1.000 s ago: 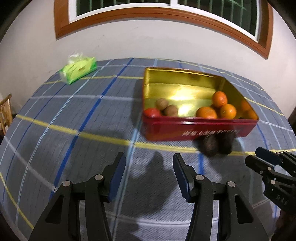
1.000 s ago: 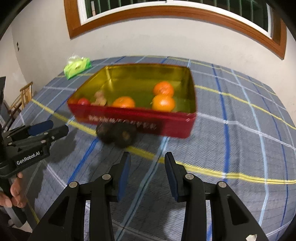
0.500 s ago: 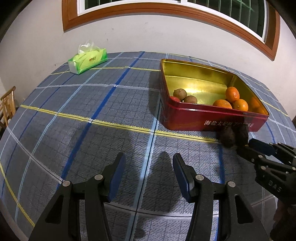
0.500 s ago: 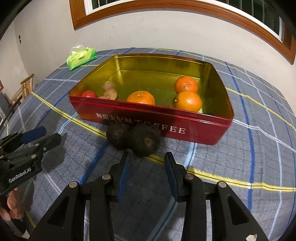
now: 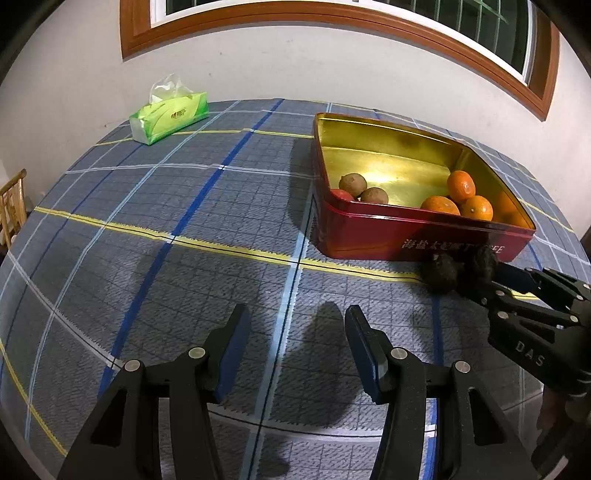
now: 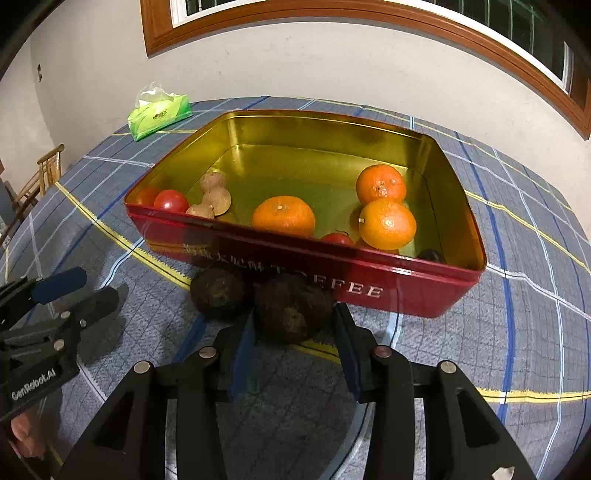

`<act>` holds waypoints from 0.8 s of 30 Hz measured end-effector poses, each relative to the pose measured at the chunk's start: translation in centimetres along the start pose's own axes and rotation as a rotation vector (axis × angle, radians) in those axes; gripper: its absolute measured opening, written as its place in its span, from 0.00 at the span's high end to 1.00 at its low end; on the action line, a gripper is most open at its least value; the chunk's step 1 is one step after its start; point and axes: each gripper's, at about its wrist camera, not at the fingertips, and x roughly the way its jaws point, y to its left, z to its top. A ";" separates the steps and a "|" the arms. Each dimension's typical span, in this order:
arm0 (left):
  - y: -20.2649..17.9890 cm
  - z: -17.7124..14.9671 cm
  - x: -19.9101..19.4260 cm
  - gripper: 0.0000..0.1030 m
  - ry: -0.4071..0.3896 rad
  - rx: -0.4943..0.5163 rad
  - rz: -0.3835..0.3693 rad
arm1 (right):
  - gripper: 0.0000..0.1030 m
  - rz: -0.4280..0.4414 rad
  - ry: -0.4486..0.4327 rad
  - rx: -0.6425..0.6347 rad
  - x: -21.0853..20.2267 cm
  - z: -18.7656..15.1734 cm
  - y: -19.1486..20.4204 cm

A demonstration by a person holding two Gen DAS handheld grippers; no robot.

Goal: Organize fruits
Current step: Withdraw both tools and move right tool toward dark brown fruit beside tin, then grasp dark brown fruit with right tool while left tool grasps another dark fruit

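A blue checked tablecloth [image 5: 184, 221] covers the table below a wood-framed window [image 6: 332, 11]. The left gripper [image 5: 297, 328] hangs open and empty. The right gripper [image 6: 293, 325], its jaws just widening, straddles an avocado [image 6: 291, 314] without pressing it.

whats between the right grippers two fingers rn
One dark avocado sits between the right gripper fingers, which have just been opening, pads not yet pressing it. A second avocado lies just outside, to its left. The right wrist view shows it best.
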 end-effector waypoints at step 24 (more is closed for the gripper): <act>-5.4 0.5 0.3 0.47 -0.002 0.071 -0.071 | 0.65 -0.102 0.003 0.092 -2.0 -2.3 -6.3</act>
